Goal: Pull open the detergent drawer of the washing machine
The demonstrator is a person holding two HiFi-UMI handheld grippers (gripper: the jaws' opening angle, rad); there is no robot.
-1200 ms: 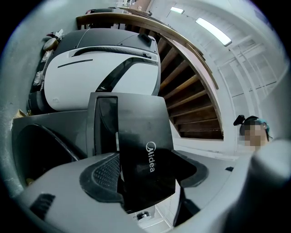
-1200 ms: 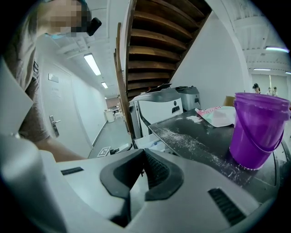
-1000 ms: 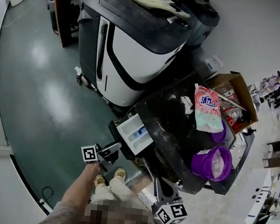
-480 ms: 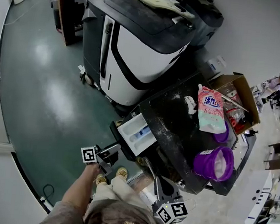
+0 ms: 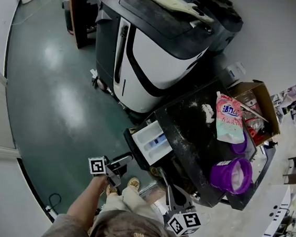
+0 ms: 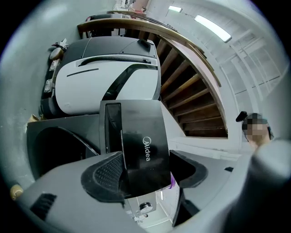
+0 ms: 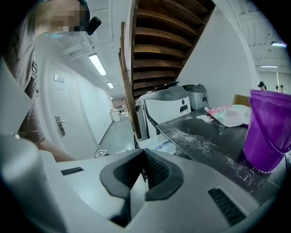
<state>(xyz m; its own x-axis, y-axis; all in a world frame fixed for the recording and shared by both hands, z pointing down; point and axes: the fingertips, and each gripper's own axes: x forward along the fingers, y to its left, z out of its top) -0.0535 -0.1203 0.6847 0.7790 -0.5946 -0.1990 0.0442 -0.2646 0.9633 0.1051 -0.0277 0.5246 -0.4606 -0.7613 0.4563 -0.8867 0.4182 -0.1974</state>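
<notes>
Detergent drawer: stands pulled out of washing machine's front, its black face between your left gripper's spread jaws, which have just been closing slightly. Your right gripper, beside the machine, sits pressed together.

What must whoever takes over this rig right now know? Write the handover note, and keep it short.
Left gripper: jaws wide, just closed slightly, straddling the drawer's black front; no clear clamp.
Right gripper: shut, empty.
Detergent drawer: already pulled out of the washing machine, its inside showing.
To do: back the left gripper clear.
</notes>
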